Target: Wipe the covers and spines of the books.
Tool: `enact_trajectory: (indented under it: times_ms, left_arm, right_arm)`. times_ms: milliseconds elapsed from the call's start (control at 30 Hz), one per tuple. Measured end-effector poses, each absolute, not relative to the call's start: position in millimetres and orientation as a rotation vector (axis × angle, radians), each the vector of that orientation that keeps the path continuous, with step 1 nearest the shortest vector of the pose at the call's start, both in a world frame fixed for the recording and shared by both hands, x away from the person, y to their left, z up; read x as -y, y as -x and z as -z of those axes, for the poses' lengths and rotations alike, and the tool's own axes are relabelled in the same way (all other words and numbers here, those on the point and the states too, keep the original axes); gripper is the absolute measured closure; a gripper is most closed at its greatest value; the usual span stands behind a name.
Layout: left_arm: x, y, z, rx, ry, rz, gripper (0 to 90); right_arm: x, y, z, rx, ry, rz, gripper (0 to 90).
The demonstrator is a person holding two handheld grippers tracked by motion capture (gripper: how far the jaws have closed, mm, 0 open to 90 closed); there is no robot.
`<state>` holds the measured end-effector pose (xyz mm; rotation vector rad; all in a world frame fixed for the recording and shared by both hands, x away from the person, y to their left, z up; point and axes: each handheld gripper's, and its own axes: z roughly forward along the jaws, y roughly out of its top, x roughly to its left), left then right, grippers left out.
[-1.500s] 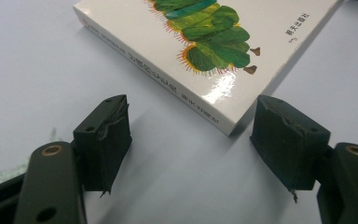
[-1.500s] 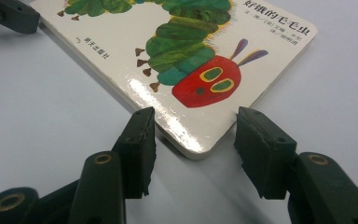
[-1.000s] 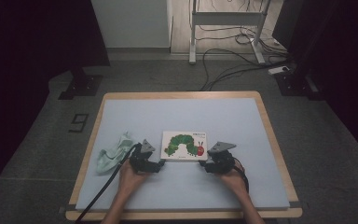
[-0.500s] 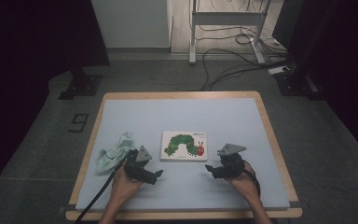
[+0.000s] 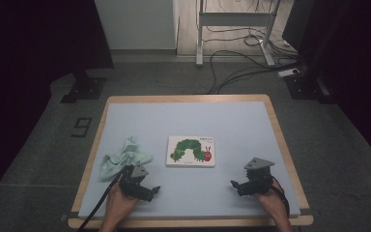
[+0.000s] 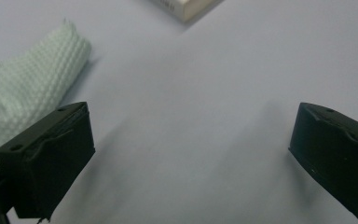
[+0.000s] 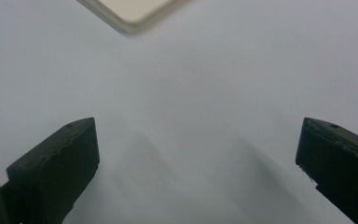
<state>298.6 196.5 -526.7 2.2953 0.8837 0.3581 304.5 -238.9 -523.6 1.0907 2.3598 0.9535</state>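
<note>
A board book point(image 5: 191, 151) with a green caterpillar on its white cover lies flat in the middle of the blue mat point(image 5: 222, 121). My left gripper point(image 5: 152, 192) is in front of the book's left side, apart from it, its jaws pointing right. My right gripper point(image 5: 235, 185) is in front of the book's right side, jaws pointing left. Both have just been opening and stand wide with nothing between them. In the left gripper view the gripper point(image 6: 193, 140) faces bare mat, with the book's corner point(image 6: 186, 7) at the top. The right gripper point(image 7: 198, 140) also faces bare mat below a book corner point(image 7: 130, 9).
A crumpled pale green cloth point(image 5: 123, 157) lies left of the book, just behind my left gripper; the cloth point(image 6: 23, 93) also fills the left edge of the left gripper view. The wooden table rim point(image 5: 188, 98) frames the mat. Cables and a stand's legs lie on the floor beyond.
Both hands drew back from the book's sides toward the near edge and apart. Both pairs of jaws opened wider. The book stayed where it was.
</note>
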Motion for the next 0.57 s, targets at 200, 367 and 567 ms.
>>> enact_trajectory:
  times_ms: [200,367,567]
  left_arm:
    - [-198.6,-299.4,528.6,-0.903,-2.278,-0.33,0.0]
    - [-198.7,-299.3,528.7,-0.902,-2.277,-0.329,0.0]
    - [-198.9,-299.4,528.7,-0.902,-2.276,-0.328,0.0]
  right_arm:
    - [250.8,-306.6,535.7,-2.341,-1.189,-0.993,0.0]
    - [250.2,-305.9,536.4,-2.339,-1.184,-0.99,0.0]
    - [250.5,-305.6,536.9,-2.337,-1.179,-0.993,0.0]
